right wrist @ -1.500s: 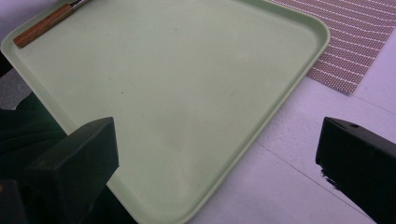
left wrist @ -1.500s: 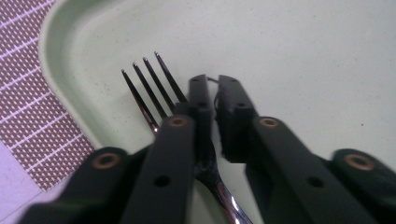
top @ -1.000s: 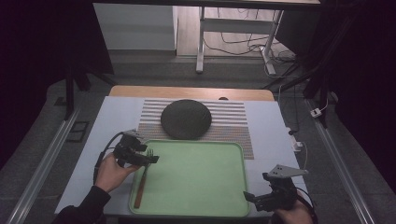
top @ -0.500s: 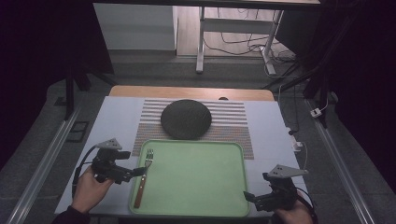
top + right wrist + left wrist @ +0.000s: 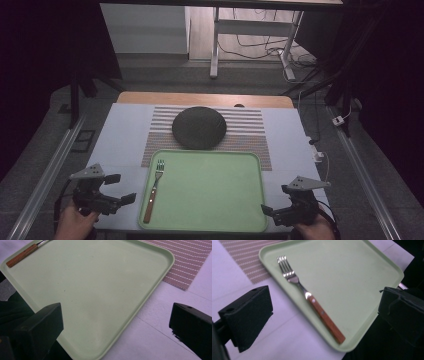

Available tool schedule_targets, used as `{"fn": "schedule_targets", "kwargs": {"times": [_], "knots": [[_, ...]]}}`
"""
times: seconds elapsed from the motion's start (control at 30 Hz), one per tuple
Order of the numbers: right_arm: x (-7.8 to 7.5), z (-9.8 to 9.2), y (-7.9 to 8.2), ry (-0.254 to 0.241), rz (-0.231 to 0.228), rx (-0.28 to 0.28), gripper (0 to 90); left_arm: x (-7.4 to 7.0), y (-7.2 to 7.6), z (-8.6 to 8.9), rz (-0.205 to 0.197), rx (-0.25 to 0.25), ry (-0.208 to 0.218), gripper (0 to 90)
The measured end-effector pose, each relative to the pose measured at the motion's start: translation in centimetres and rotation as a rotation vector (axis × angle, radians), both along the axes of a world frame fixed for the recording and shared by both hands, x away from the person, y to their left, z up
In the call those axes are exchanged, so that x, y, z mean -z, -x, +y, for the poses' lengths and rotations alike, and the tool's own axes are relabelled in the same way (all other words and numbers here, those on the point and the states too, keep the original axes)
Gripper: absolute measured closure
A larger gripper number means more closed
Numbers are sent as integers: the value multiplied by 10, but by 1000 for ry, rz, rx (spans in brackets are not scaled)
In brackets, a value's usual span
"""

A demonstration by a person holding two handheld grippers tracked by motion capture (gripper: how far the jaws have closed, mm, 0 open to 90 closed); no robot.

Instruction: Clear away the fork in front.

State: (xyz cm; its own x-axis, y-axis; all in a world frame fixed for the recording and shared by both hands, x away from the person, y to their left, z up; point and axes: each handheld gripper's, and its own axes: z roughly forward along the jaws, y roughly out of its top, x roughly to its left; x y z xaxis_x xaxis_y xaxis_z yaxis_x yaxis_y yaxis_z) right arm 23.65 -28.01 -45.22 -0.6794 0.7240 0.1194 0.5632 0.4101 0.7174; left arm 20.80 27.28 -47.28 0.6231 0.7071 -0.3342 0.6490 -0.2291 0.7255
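Lying flat along the nine o'clock edge of the green tray [image 5: 210, 200], the fork [image 5: 153, 190] looks freshly placed: tines toward twelve, handle toward six. The left gripper [image 5: 117, 190] sits just off the tray at nine o'clock, its fingers [image 5: 247, 315] having just been spreading, wide apart with nothing between them. The right gripper [image 5: 275, 207] rests at the tray's five o'clock corner, fingers [image 5: 37, 332] also apart and empty. The placing step seems finished; next likely comes fetching another item, perhaps the round dark plate [image 5: 199, 127] at twelve o'clock on the striped woven mat [image 5: 250, 132]. The fork has shiny metal tines and a riveted wooden handle; the tray is smooth matte plastic with a raised rounded rim, on a pale surface [image 5: 120, 135].
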Motion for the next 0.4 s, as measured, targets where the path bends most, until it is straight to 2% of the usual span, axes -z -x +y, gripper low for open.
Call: {"fn": "schedule_targets", "kwargs": {"times": [0.13,0.23,0.3,0.4], "knots": [[0,0,0,2,-4,-5,0,4,8,7,20,-23,-18,0],[0,0,0,1,-1,-4,0,4,13,9,17,-43,-37,0],[0,0,0,2,0,-5,0,4,13,9,30,-61,-50,0],[0,0,0,7,2,-5,0,4,11,10,45,-71,-43,0]]}}
